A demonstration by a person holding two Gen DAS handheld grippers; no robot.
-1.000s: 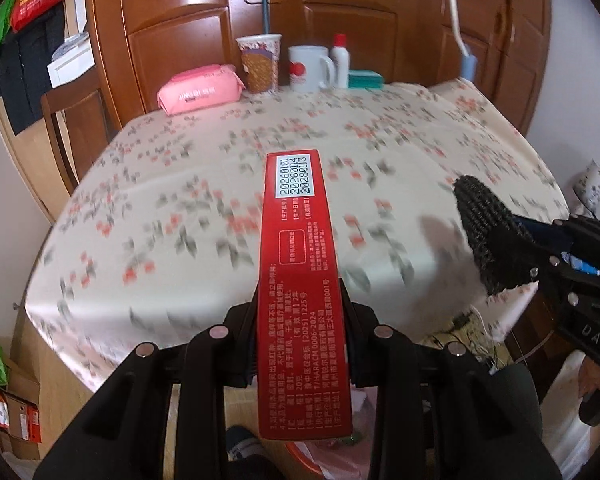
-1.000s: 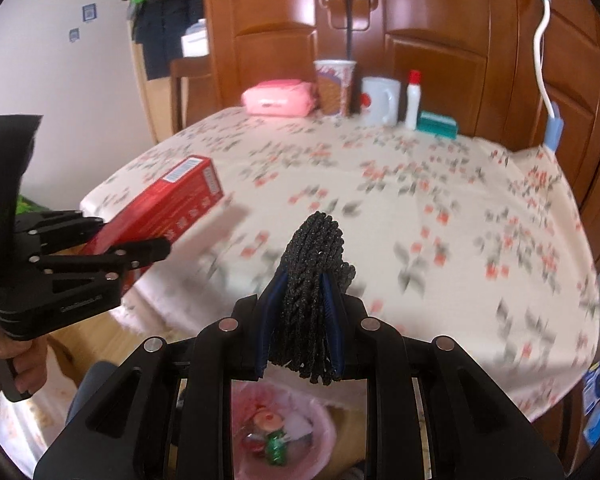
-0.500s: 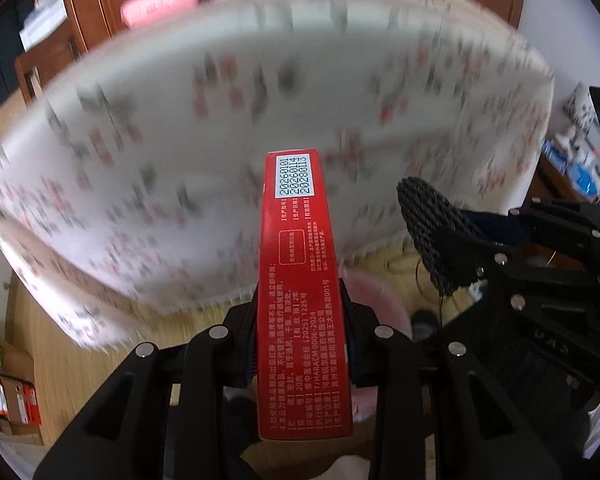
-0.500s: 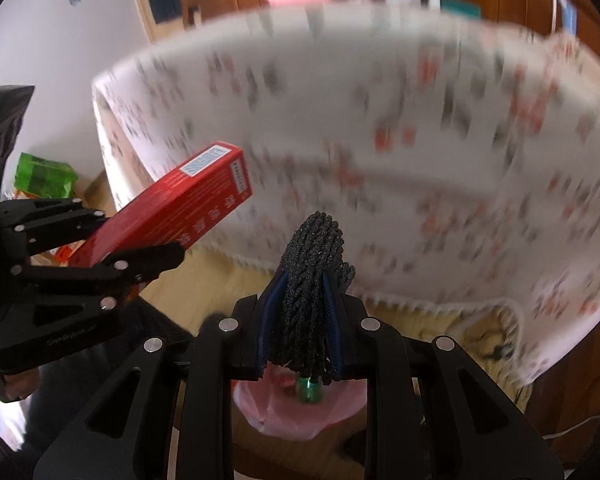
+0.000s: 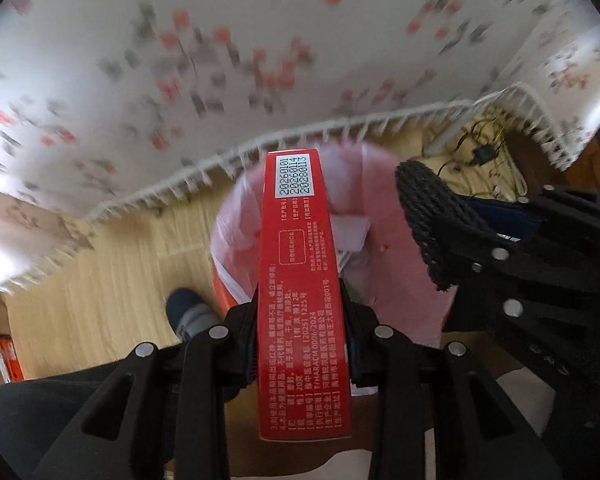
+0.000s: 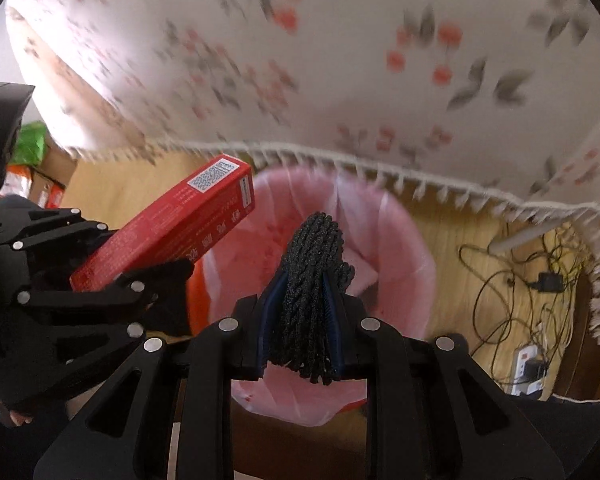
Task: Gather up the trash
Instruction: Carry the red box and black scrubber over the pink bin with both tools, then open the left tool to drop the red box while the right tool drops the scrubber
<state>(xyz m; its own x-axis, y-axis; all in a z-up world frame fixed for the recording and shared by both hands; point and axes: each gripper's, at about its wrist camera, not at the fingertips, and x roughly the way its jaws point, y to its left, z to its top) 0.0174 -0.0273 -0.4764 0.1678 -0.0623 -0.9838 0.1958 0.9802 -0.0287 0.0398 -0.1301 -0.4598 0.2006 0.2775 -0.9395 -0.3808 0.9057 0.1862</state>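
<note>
My left gripper (image 5: pixel 302 312) is shut on a long red box (image 5: pixel 300 264) with white print, which points down over a bin lined with a pink bag (image 5: pixel 384 312). The right gripper (image 6: pixel 302 300) is shut on a black woven pad (image 6: pixel 310 280), held above the same pink-lined bin (image 6: pixel 404 248). In the right wrist view the red box (image 6: pixel 168 232) and the left gripper (image 6: pixel 132 276) stand at the left, over the bin's left rim. In the left wrist view the black pad (image 5: pixel 432 220) and right gripper (image 5: pixel 476 240) hang at the right. Paper scraps (image 5: pixel 350 232) lie inside the bin.
The floral tablecloth (image 6: pixel 300 60) with its fringed hem hangs just behind the bin. A tangle of cables and a power strip (image 6: pixel 528 364) lie on the wooden floor at the right. A person's dark shoe (image 5: pixel 190 312) stands left of the bin. Boxes (image 6: pixel 40 176) sit at far left.
Both grippers have dropped from above the tabletop to below its edge and tilted downward. The view has gone from the table's surface to the pink-lined bin on the floor. Both grips are unchanged.
</note>
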